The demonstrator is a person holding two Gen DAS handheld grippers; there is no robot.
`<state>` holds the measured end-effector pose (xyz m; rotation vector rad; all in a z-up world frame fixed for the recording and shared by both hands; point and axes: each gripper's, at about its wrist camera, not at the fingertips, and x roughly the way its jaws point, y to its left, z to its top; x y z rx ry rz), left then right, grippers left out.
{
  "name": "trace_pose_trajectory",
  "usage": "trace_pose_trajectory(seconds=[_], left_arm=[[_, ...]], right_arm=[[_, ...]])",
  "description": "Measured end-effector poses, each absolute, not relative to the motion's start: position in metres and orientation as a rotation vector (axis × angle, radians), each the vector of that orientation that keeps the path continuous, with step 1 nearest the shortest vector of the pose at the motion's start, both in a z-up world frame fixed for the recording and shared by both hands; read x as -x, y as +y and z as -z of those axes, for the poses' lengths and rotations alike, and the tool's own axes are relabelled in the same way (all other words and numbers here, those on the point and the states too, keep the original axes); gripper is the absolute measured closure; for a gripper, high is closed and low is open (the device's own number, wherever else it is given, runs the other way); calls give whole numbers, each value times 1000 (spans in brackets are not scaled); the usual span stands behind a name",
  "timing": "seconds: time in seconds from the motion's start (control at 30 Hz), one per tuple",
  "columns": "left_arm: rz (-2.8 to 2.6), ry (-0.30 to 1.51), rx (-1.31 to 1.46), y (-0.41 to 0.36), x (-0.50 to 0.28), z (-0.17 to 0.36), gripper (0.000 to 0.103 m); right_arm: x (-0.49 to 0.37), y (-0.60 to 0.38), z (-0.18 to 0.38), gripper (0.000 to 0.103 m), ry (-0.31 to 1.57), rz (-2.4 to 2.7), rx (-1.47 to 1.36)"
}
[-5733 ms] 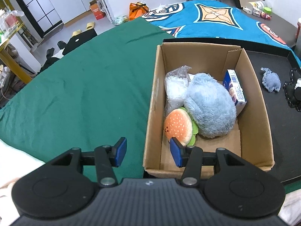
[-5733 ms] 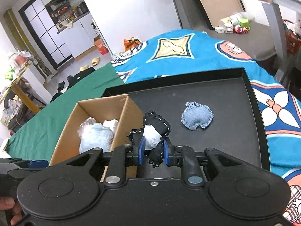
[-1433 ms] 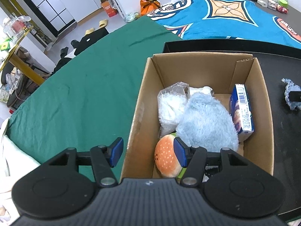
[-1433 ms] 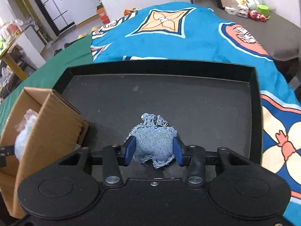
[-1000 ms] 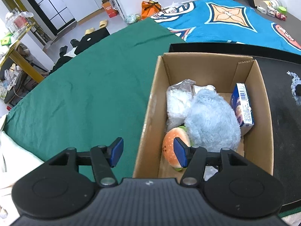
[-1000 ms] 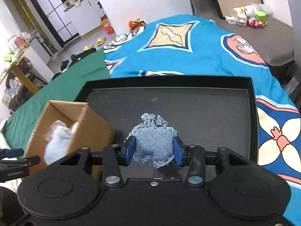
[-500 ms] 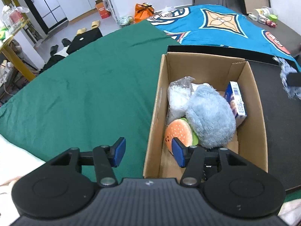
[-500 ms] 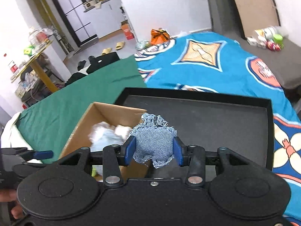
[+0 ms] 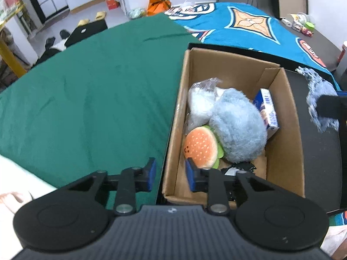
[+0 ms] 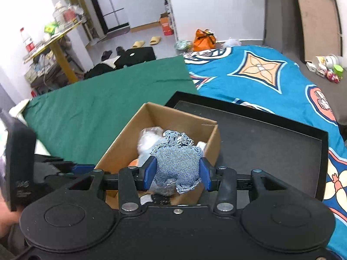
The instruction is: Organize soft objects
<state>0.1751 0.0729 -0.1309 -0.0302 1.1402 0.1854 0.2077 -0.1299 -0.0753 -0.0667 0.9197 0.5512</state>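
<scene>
My right gripper [image 10: 176, 174] is shut on a blue denim pouch [image 10: 177, 164] and holds it above the near end of a cardboard box [image 10: 208, 138]. The pouch also shows at the right edge of the left wrist view [image 9: 318, 95]. The box [image 9: 288, 117] holds a fluffy blue plush [image 9: 236, 127], an orange burger plush [image 9: 201, 146], a clear bag of white stuffing [image 9: 199, 101], a blue carton [image 9: 267, 108] and a black-and-white soft item [image 9: 238, 168]. My left gripper [image 9: 170, 174] is open and empty, straddling the box's near left wall.
The box sits in a black tray [image 10: 271, 140] on a bed with a green sheet [image 9: 86, 86] and a blue patterned blanket [image 10: 260, 73]. A yellow-legged table [image 10: 58, 49] and floor clutter lie beyond.
My right gripper has carried the denim pouch leftwards from over the tray to over the box. My left gripper has stayed open at the box's near left wall.
</scene>
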Motion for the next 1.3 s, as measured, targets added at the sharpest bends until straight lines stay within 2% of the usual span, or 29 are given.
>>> trace_pose_trajectory(seconds=[0.07,0.17,0.37,0.47,0.7,0.9,0.97,1.03,1.17,1.2,1.23,1.3], left_arm=[[-183,1149,53,77,-175,133,87],[-165,1150,55,77,-173,135,92],[-164,1138,88,84,-172,138,93],[-155,1122,115,88,-171,137,94],[-130,1106,170,98,-166,137,93],[-119,1098,178,100,-163,133,93],[-117,1086,188,102,-161,130,90],[-110,1082,195,103,-159,127,90],[-115,1062,177,99,-151,112,88],[-102,1058,169,96,-149,108,88],[-83,1057,168,94,-147,102,86],[-62,1044,165,89,-143,91,81]], right_arm=[[-203,-120,74,60,925,-562,93],[-195,-108,72,60,933,-578,129],[-182,-85,74,59,963,-581,203],[-179,-80,77,48,967,-573,221],[-172,-73,72,42,965,-529,248],[-167,-81,58,28,957,-467,227],[-167,-83,56,25,956,-433,224],[-164,-87,53,17,954,-401,211],[-156,-101,46,14,944,-337,160],[-154,-105,44,11,946,-321,142],[-153,-109,42,7,943,-310,123],[-147,-120,38,6,928,-285,77]])
